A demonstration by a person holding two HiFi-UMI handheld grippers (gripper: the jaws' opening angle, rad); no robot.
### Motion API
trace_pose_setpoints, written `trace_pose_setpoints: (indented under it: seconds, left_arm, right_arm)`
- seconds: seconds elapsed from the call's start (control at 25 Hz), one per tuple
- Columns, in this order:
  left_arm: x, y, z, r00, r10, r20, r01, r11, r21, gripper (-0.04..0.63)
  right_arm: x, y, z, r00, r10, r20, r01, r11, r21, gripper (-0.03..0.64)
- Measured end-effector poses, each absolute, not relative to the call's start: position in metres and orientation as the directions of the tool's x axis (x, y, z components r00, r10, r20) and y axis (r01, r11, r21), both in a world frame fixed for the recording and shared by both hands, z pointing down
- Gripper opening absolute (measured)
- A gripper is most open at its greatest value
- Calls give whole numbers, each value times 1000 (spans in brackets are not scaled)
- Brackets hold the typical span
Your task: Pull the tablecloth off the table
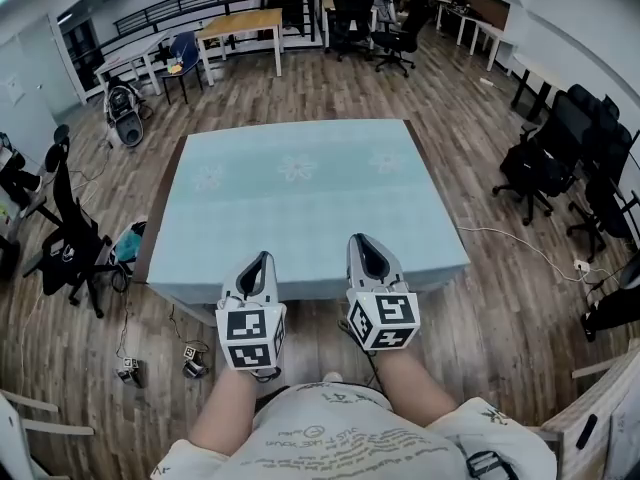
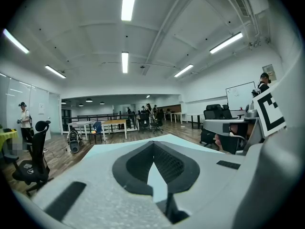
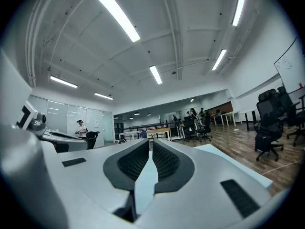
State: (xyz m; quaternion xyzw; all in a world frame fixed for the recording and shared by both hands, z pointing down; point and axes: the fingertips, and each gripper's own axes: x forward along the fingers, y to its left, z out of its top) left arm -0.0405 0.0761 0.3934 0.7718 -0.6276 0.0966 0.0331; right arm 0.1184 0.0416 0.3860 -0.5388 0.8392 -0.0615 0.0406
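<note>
Tablecloth (image 1: 300,198): pale blue-green with three faint flower prints in a row. It lies flat over the table (image 1: 158,218) at frame centre. A dark brown strip of table shows along the cloth's left edge.

Left gripper (image 1: 256,260) sits at the cloth's near edge, left of centre. The left gripper view has its jaws clenched, with a sliver of the pale cloth (image 2: 155,175) pinched between the dark pads.

Right gripper (image 1: 366,240) is just beside it at the same near edge. It is likewise clamped, with a strip of cloth (image 3: 147,178) caught between its pads in the right gripper view.

Writing: each gripper's marker cube, left (image 1: 250,336) and right (image 1: 385,320), shows black-and-white square codes and no letters. The shirt (image 1: 350,438) at bottom centre carries lines of print too small to read. A whiteboard (image 2: 240,95) on the right wall looks blank in the left gripper view.

Containers: a blue bag-like thing (image 1: 128,243) lies on the wood floor (image 1: 480,298) left of the table. Its contents can't be made out.

Surroundings: a black office chair (image 1: 75,243) at left and more chairs (image 1: 535,168) at right. A wooden desk (image 1: 240,28) stands at upper centre. A pale cable (image 1: 520,243) runs across the floor at right, and small gadgets (image 1: 195,363) lie at lower left.
</note>
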Motion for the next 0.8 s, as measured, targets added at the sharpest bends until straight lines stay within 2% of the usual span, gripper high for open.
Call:
trace_pose_setpoints:
  seconds: [0.28,0.8]
  left_arm:
    - [-26,46,408,190,-956,223,-973,-214,-89,12]
    - [-57,-7,442,165,-954,252,-985,-174,-16,12]
  right_arm:
    - [121,9,399,-444,-896,18,-885,435,-166,18]
    - [107,-42,424,-454,-888,72,-886,442,-141,18]
